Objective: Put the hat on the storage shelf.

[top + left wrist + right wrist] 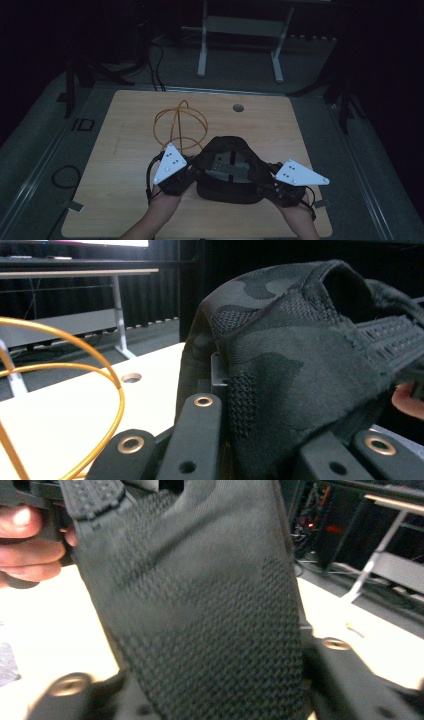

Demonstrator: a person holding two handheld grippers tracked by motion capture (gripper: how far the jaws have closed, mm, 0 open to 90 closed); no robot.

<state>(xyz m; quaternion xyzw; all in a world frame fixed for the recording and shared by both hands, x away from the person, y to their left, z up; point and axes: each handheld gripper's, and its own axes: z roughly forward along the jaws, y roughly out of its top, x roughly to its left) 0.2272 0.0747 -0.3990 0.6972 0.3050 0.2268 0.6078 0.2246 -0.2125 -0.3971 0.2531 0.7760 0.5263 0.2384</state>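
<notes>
Gripping a black bag (227, 170) from both sides, the two tools meet at the near middle of the table (115, 200). The left gripper (187, 172) is clenched on the bag's left edge, its jaws pressed into the cloth in the left gripper view, where the bag (295, 365) shows a dark camouflage weave with patches of coarse mesh and a ridged strap across the top. The right gripper (272, 182) grasps the bag's right edge; in the right gripper view a flap of the same knobbly mesh (200, 610) stands between its blurred jaws. Each tool carries a pale three-cornered plate, and a hand (162, 202) holds each from the near edge.

Just behind the bag lies a coil of thin orange cable (179, 124), its loops springing up off the wood. The table is light wood grain with rounded corners and a small round hole (238, 107) near the far edge. Beyond it stand the white legs of another desk (240, 45) on grey carpet, with black stands at either side.

The room is very dim, the bag's inside is hard to make out, and the person's arms are cut off at the bottom.
</notes>
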